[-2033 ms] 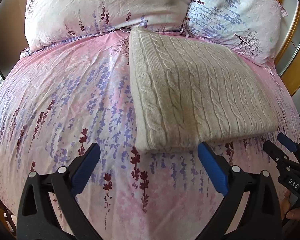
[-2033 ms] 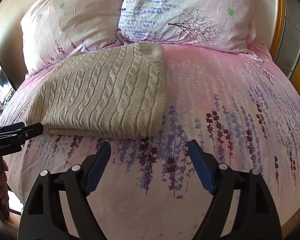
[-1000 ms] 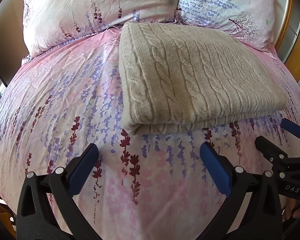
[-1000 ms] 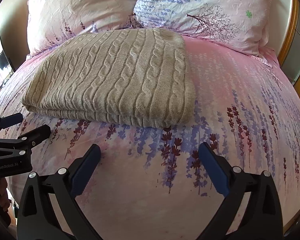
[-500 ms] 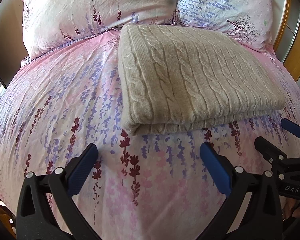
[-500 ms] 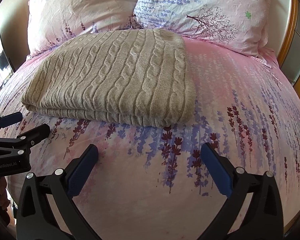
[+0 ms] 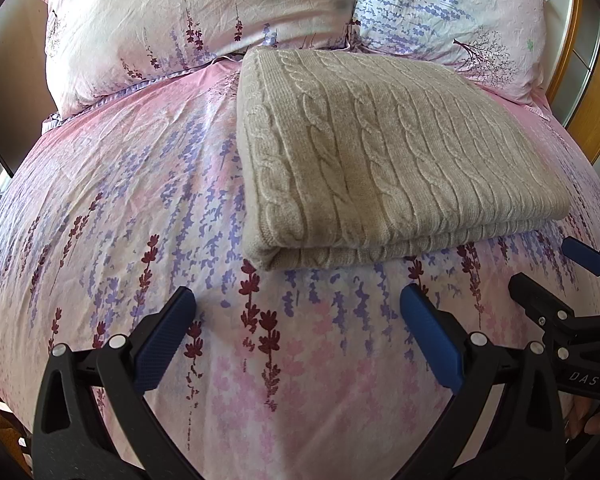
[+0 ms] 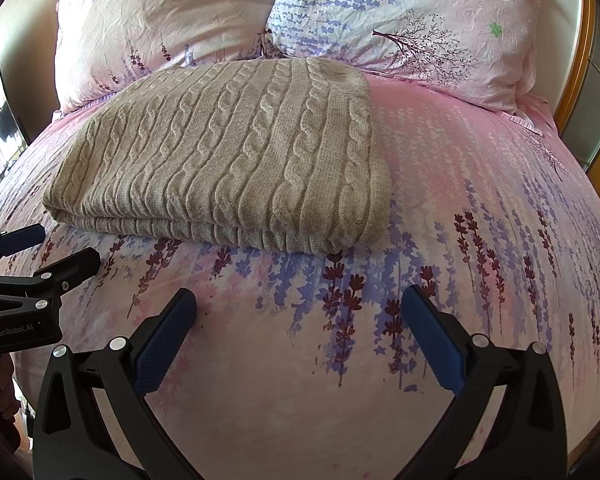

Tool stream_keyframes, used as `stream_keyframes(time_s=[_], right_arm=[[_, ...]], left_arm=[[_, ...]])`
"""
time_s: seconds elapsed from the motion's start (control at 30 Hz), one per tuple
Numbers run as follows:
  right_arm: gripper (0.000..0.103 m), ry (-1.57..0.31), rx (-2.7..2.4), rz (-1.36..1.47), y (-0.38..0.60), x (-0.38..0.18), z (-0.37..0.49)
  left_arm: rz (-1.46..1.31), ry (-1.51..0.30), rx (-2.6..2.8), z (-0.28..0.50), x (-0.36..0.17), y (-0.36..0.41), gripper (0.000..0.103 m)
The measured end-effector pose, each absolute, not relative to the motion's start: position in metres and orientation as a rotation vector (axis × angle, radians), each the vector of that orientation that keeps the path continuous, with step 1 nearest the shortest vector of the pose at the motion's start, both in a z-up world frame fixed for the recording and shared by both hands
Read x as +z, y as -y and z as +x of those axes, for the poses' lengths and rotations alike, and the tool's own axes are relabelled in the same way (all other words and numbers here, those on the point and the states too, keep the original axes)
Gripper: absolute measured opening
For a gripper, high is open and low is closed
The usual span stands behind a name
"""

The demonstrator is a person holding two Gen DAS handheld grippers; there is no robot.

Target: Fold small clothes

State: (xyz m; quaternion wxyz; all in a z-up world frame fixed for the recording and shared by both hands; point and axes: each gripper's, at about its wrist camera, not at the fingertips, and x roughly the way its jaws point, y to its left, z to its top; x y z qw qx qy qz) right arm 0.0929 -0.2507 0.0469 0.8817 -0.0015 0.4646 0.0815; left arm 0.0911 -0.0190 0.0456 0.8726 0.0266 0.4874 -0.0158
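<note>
Left hand-held gripper [image 7: 298,306] and right hand-held gripper [image 8: 299,306]: jaws spread wide, holding nothing, poised over the floral bed cover [image 7: 120,208]. Just beyond: beige cable-knit sweater [image 7: 380,152] folded into a flat rectangle, far edge near the pillows [image 8: 400,16].

You get bright, even daylight in both views; the pink floral bedcover [image 7: 140,184] glares pale near the bottom. Soft shadow sits under the beige cable-knit folded sweater [image 8: 228,160]. Fisheye bends the edges, and the corners go dark.
</note>
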Motion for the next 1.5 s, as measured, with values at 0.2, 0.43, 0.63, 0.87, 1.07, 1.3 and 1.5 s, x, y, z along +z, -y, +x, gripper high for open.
stream_keyframes(time_s=[0.2,0.43,0.63,0.87,1.07,1.3,1.5], right_arm=[[0.102,-0.968,0.170,-0.003,0.2510,0.0467,0.0927],[0.102,-0.968,0.170,-0.003,0.2509,0.0467,0.0928],[0.102,-0.968,0.170,-0.003,0.2510,0.0466,0.0927],[0.102,-0.968,0.170,-0.003,0.2511,0.0465,0.0927],[0.102,-0.968,0.170,-0.003,0.2511,0.0466,0.0928],[0.102,-0.967,0.170,-0.003,0.2510,0.0466,0.0929],[0.102,-0.967,0.170,-0.003,0.2510,0.0466,0.0929]], left_arm=[[0.053,-1.015,-0.029,0.0915,0.0465,0.0190,0.101],[0.049,-1.014,-0.025,0.0914,0.0464,0.0186,0.101],[0.049,-1.015,-0.025,0.0914,0.0462,0.0187,0.101],[0.050,-1.027,-0.030,0.0929,0.0451,0.0184,0.101],[0.052,-1.033,-0.032,0.0937,0.0448,0.0184,0.101],[0.052,-1.032,-0.033,0.0938,0.0446,0.0184,0.101],[0.050,-1.029,-0.031,0.0934,0.0451,0.0187,0.101]])
